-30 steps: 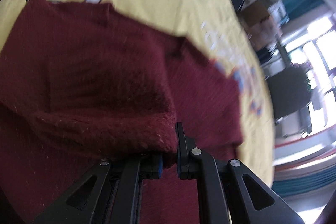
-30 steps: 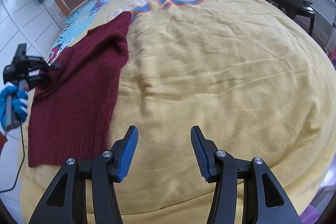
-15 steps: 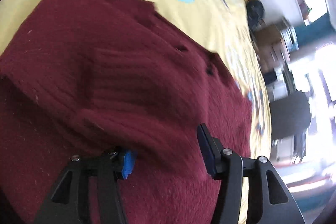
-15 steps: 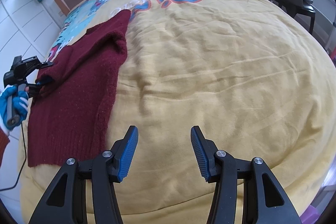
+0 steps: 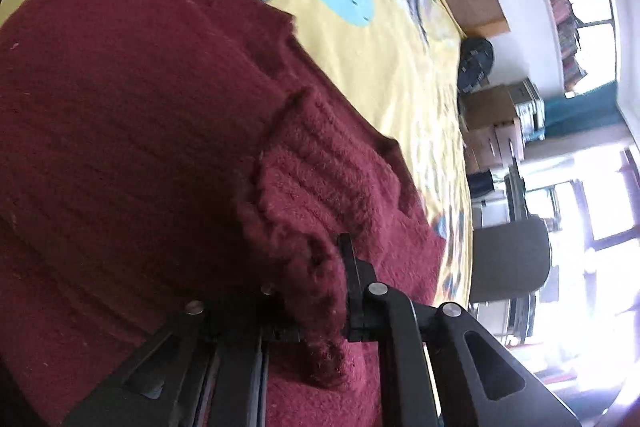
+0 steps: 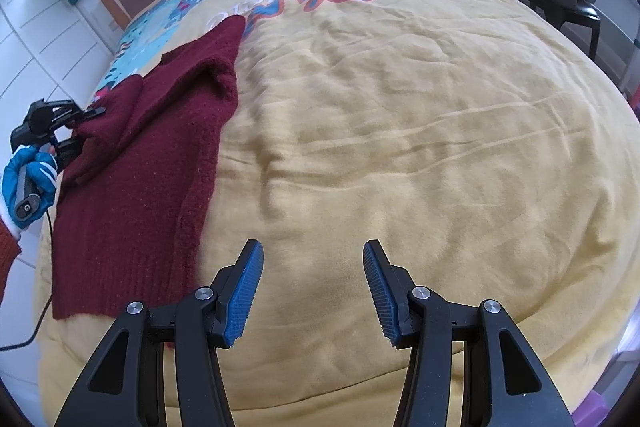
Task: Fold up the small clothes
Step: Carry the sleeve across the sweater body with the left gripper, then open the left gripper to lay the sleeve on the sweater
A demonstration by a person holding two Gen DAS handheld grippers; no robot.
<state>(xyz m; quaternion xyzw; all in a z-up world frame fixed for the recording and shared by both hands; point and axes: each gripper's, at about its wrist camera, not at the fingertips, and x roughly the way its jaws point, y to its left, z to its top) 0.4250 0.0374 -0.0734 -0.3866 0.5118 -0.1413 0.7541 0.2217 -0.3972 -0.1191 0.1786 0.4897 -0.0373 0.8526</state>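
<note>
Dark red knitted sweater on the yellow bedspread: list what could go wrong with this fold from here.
1. The left gripper has its jaws shut on only a thick bunch of cuff of the dark red knitted sweater; the fuzzy knit may slip out when pulled.
2. The right gripper hangs open over the bare yellow bedspread, pinning nothing, so the whole sweater may drag.
3. The sleeve already lies bunched and may fold crooked.

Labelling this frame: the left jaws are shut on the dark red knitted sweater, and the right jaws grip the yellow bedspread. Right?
Only partly. In the right wrist view the right gripper is open and holds nothing above the yellow bedspread. The left gripper is shut on the dark red knitted sweater.
</note>
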